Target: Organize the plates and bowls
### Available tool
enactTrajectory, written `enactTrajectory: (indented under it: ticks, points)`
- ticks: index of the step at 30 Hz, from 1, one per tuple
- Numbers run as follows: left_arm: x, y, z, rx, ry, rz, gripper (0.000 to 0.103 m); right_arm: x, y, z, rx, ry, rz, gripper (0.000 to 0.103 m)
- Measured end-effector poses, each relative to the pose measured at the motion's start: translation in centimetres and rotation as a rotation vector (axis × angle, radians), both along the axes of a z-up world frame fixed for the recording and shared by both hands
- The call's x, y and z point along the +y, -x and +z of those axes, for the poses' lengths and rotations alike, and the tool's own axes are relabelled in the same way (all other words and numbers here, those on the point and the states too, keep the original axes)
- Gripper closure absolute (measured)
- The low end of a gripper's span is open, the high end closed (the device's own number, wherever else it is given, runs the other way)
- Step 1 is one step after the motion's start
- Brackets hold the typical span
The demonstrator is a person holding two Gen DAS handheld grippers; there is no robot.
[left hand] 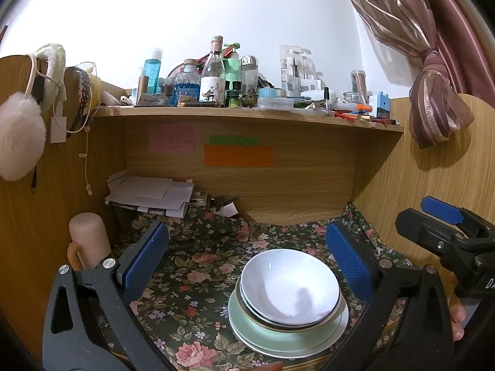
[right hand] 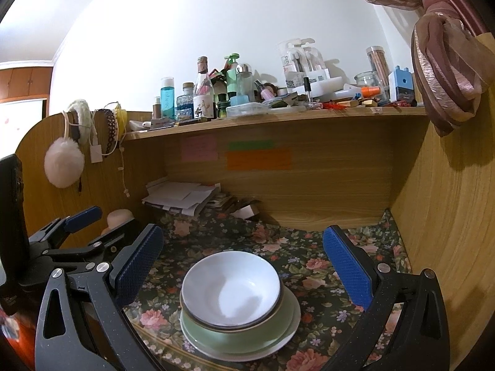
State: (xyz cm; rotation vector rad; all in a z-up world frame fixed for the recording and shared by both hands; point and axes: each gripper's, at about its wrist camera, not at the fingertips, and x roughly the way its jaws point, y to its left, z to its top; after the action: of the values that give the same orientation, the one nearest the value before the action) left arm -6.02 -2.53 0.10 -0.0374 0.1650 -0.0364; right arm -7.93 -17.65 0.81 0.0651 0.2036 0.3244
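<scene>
Crockery sits stacked on the floral surface (right hand: 309, 247): white bowl (right hand: 232, 290) nested atop green plate (right hand: 287, 312). Both claws, left claw (left hand: 247, 262) and right claw (right hand: 244, 266), hang spread and empty; the stack lies just ahead between the right claw's pads, probably nearer it.

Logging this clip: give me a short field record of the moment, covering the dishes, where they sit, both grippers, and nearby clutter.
dishes: one stack, white bowl on top, nested in another bowl, then a green plate, white plate at the bottom
surface: floral cloth on a wooden desk
left gripper: open, empty, above the cloth behind the stack
right gripper: open, empty, stack between its fingers in view; contact not visible
shelf: crowded with bottles and jars
back corner: pile of papers
task state: dishes stacked
</scene>
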Motion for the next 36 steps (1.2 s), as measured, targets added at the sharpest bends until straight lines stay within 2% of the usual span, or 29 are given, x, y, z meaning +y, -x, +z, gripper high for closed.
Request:
enactTrajectory:
  ticks: [30, 36]
  points:
    - [0.0, -1.2, -0.2, 0.019, 0.012, 0.012, 0.0, -0.2, -0.9, -0.3, 0.018, -0.018, 0.003, 0.0]
    - [-0.2, -1.5, -0.4, 0.025, 0.0, -0.014, 0.0, -0.3, -1.3, -0.5, 0.032, -0.032, 0.005, 0.0]
